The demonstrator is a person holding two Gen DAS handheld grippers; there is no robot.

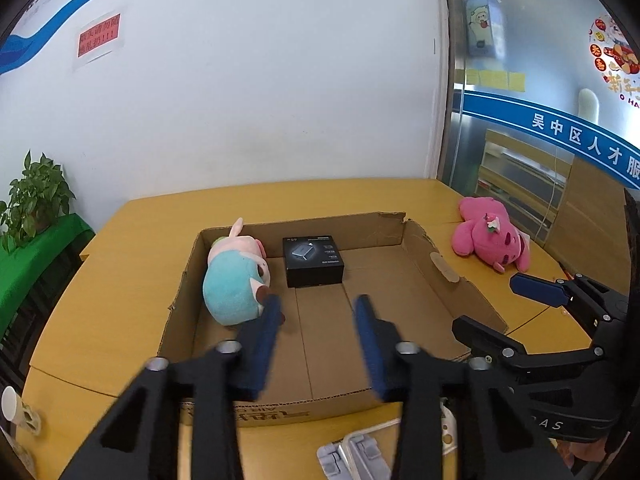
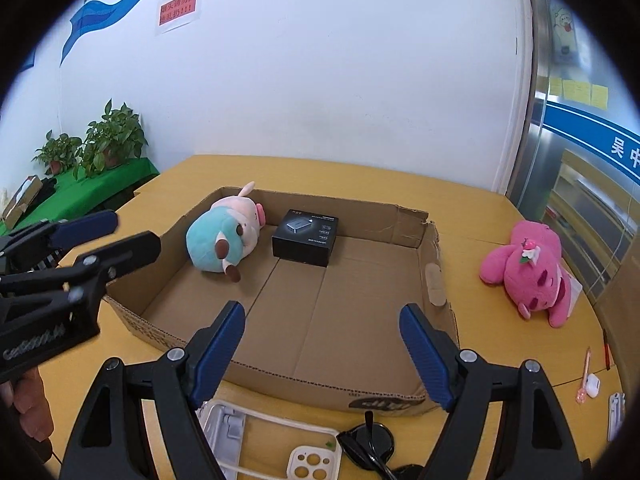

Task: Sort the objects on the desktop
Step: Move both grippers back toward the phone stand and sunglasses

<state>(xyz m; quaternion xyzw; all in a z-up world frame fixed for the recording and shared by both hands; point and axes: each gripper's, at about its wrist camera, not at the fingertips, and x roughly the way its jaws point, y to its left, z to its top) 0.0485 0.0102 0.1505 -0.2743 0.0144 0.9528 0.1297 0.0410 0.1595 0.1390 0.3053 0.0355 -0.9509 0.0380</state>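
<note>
Left gripper (image 1: 316,312) and right gripper (image 2: 322,320), both with jaws apart and empty, above the carton (image 2: 434,248) holding teal plush (image 2: 218,240) and black box (image 2: 306,237); pink plush (image 2: 528,268) lies on the table (image 2: 500,332) beside it.

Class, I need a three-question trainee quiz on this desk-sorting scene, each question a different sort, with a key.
1. True or false: the pink plush bear lies inside the brown cardboard box.
2. Which sits beside the small black product box? A) teal-and-pink plush toy B) black sunglasses C) white phone case
3. Fill in: the right claw holds ____.

Key: 1 false, it lies on the yellow table; 2 A; 3 nothing.
</note>
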